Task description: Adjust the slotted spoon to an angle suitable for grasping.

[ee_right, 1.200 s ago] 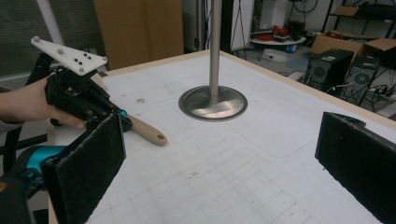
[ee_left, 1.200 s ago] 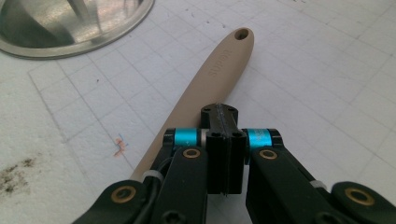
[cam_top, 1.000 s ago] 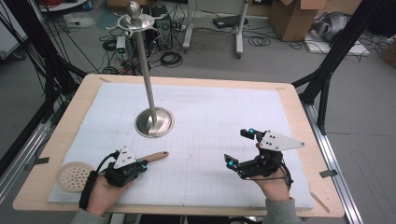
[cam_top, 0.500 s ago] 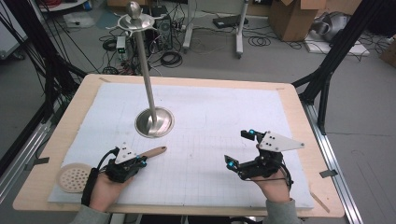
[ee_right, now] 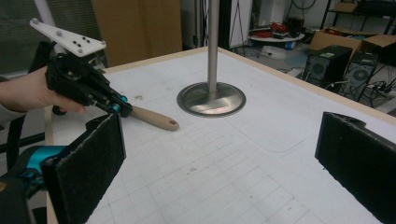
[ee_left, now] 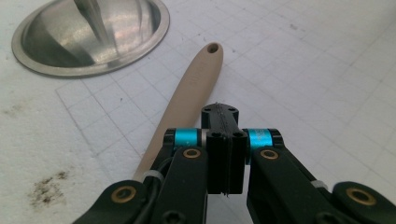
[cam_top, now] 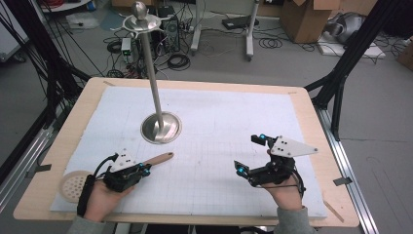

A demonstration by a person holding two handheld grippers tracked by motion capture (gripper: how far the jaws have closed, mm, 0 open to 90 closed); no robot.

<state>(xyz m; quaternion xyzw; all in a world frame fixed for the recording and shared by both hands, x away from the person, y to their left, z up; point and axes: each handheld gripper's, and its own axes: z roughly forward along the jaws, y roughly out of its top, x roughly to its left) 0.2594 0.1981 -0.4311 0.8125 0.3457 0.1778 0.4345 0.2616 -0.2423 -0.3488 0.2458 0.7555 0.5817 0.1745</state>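
A tan wooden handle [cam_top: 160, 158] with a hole at its end lies on the white gridded mat [cam_top: 219, 122], pointing toward a metal stand's round base [cam_top: 168, 127]. My left gripper [cam_top: 144, 168] is shut, its jaws pressed together, with the handle [ee_left: 187, 100] running along their left side and beneath the linkage. Whether the jaws touch the handle is unclear. A tan perforated disc [cam_top: 73, 185] lies behind the left hand, in line with the handle. My right gripper [cam_top: 249, 153] hovers open over bare mat at the right, nothing between its pads [ee_right: 88, 168].
The stand's thin pole [cam_top: 152, 73] rises tall from its base [ee_right: 211, 99] to a dish-shaped top [cam_top: 141, 20]. The wooden table edge [cam_top: 195, 217] frames the mat. Black frame legs, cables and boxes stand on the floor beyond.
The left gripper has shifted slightly and settled lower along the handle. The right gripper has stayed open in the same place.
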